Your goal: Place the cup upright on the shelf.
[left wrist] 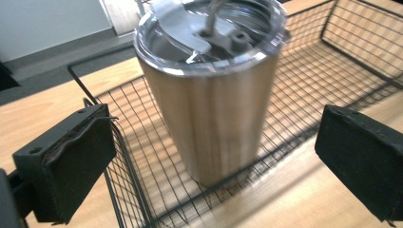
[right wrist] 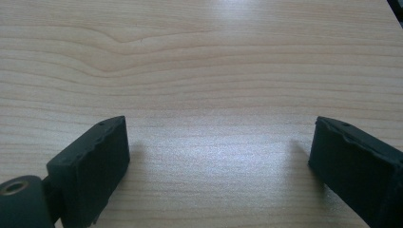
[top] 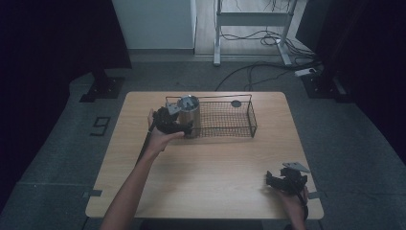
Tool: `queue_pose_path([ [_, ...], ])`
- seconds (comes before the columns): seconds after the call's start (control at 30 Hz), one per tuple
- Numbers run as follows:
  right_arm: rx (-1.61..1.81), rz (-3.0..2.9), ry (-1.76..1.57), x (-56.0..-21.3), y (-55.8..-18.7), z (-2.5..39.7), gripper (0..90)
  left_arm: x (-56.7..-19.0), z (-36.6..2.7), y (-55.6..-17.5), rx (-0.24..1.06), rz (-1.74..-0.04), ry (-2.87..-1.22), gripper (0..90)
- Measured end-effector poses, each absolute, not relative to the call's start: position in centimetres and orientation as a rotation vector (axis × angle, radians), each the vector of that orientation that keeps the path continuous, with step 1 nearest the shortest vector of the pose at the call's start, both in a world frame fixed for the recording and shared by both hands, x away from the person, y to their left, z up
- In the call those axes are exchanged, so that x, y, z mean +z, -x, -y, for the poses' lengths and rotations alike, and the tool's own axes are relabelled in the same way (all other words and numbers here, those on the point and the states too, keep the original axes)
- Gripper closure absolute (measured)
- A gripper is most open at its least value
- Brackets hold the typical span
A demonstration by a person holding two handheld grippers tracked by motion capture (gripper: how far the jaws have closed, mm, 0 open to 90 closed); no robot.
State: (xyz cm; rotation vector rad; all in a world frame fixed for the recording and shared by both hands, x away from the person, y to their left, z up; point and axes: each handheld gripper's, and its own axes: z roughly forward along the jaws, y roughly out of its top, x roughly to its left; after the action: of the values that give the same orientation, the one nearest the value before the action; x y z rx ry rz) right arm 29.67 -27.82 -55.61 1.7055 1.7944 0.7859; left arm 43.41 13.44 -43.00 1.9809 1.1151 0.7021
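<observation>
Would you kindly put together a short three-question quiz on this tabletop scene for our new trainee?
1. True or false: the left gripper is clamped on the steel tumbler.
2. Where does the tumbler stand? A) on bare table B) inside the wire basket, at its left end C) on the floor
3. Fill in: the right gripper hovers over bare ____ with its jaws apart.

Key
1. False: its jaws stand open on either side of the tumbler, not touching it.
2. B
3. Wood: the tabletop near the front right corner, as the high view shows.
</observation>
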Motion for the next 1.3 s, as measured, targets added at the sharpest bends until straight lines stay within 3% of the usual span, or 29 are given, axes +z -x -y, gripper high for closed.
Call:
queue_pose_path([
  [0.47,0.786,-1.794,-1.708,-55.6,-29.7,27.8,6.0,-44.0,-15.1,-37.9,0.628,-1.044,-1.925,0.0],
  [1.3,0.786,-1.794,-1.707,-55.6,-29.7,27.8,6.1,-50.0,-17.0,-29.7,0.483,-1.074,-1.978,1.3],
])
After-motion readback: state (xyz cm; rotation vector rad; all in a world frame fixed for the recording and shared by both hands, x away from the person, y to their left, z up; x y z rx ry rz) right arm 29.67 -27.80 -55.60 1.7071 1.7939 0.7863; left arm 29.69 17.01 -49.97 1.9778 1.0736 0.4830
